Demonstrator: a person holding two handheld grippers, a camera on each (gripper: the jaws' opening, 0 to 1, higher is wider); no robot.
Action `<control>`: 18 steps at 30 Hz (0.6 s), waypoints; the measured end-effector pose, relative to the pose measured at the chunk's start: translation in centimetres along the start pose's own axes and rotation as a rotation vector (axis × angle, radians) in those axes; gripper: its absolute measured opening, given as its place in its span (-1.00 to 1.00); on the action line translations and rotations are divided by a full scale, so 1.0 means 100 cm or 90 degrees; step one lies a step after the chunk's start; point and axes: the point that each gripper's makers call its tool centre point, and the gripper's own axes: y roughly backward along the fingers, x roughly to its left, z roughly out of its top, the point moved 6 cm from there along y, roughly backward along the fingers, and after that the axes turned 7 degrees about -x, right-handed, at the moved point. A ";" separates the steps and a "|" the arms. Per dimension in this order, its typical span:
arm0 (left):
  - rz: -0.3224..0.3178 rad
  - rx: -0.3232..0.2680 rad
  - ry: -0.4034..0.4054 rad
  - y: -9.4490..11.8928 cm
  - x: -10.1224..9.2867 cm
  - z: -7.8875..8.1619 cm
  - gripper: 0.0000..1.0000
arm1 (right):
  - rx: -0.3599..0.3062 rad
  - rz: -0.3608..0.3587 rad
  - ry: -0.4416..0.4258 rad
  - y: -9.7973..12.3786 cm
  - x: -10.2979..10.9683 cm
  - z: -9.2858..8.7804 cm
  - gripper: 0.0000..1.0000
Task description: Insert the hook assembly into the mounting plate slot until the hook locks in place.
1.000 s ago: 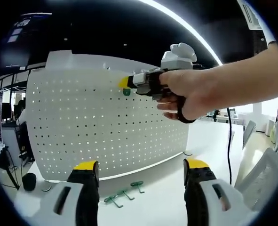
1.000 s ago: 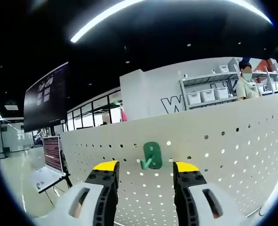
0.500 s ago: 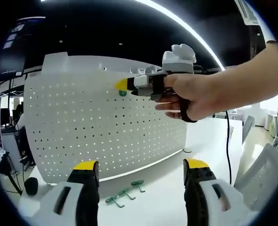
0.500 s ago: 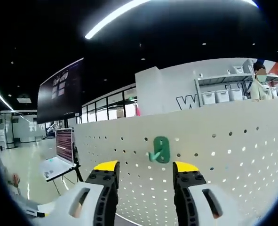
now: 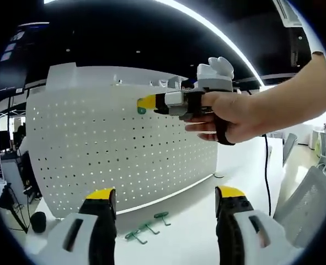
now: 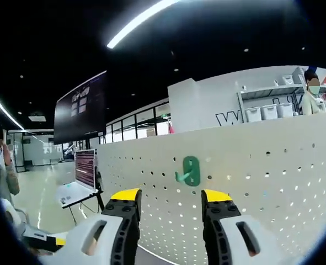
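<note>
In the left gripper view the white pegboard [image 5: 124,149] stands upright on the white tabletop [image 5: 196,221]; in front of its base lie three spare green hooks [image 5: 146,227], close together on the tabletop; the left gripper [image 5: 165,200] has its yellow-tipped fingers [image 5: 100,194] wide apart, with nothing between them. Higher and to the right in this view, a hand [image 5: 234,113] holds the right gripper [image 5: 147,102], whose yellow tips are just beside a small green hook [image 5: 142,110] near the top edge of the pegboard; here the hook is mostly hidden behind the tips.

The right gripper view shows the same green hook [image 6: 190,171] much more clearly; it sits flat on the pegboard [image 6: 251,187], upright, with its prong pointing down and to the left; the right gripper [image 6: 169,194] has its fingers [image 6: 125,194] spread open below the hook, apart from it and holding nothing. This view also shows a laptop [image 6: 80,179] at the left and shelves with white bins [image 6: 267,110] behind the pegboard.
</note>
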 end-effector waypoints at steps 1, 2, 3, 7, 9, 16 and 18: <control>-0.001 0.001 -0.001 0.000 0.000 0.000 0.51 | 0.000 0.008 -0.007 0.002 0.001 -0.001 -0.16; -0.006 0.001 -0.004 0.000 -0.001 0.000 0.51 | 0.001 0.011 -0.006 0.003 0.001 -0.002 -0.15; -0.010 -0.001 -0.003 0.000 -0.001 0.001 0.52 | 0.000 0.016 -0.009 0.006 0.001 -0.002 -0.14; -0.015 0.000 -0.003 0.000 0.000 0.002 0.52 | 0.007 0.037 0.003 0.013 0.004 -0.006 -0.15; -0.014 -0.003 -0.003 0.000 0.002 0.003 0.52 | 0.010 0.045 0.015 0.019 0.006 -0.008 -0.14; -0.008 -0.004 -0.003 0.000 0.004 0.003 0.53 | 0.028 0.065 0.043 0.038 0.004 -0.015 -0.08; -0.005 -0.006 -0.001 0.001 0.005 0.003 0.53 | 0.032 0.066 0.048 0.043 0.003 -0.016 -0.07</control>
